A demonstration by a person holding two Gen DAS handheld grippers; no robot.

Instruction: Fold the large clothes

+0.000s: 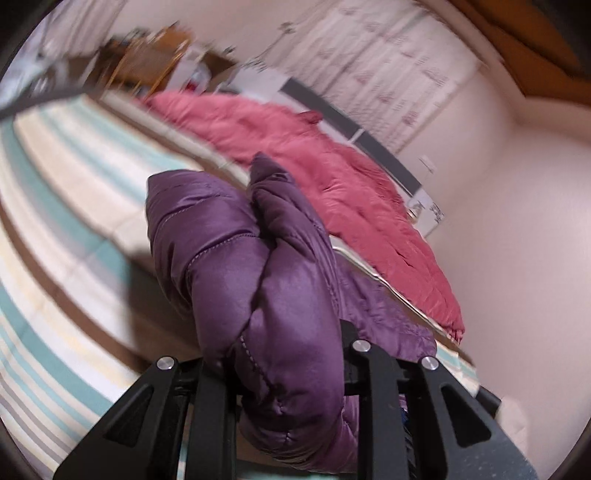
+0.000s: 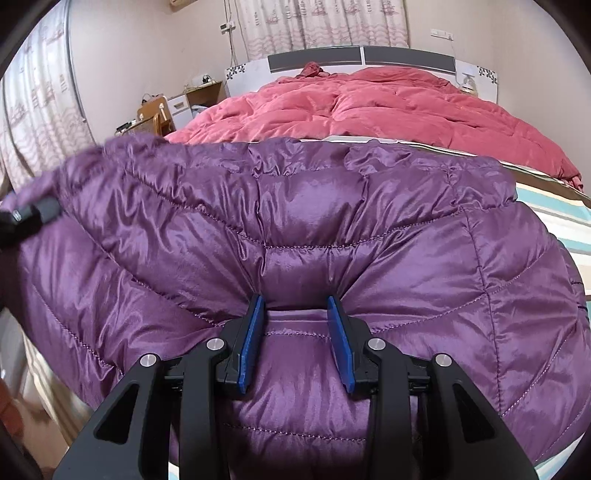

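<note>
A shiny purple quilted down jacket (image 2: 314, 229) fills the right wrist view, held up over the striped bed sheet (image 2: 554, 210). My right gripper (image 2: 295, 306) is shut on a fold of it, blue pads (image 2: 255, 332) pinching the fabric. In the left wrist view the same jacket (image 1: 266, 280) bunches thickly between the black fingers of my left gripper (image 1: 280, 369), which is shut on it above the sheet (image 1: 55, 240). The left gripper's tip (image 2: 29, 218) shows at the left edge of the right wrist view, at the jacket's edge.
A red quilt (image 2: 369, 107) lies across the head of the bed, also in the left wrist view (image 1: 332, 173). A headboard (image 2: 351, 59), curtains (image 2: 325, 22) and a wooden bedside table (image 2: 159, 110) stand behind. A pink wall (image 1: 524, 240) is on the right.
</note>
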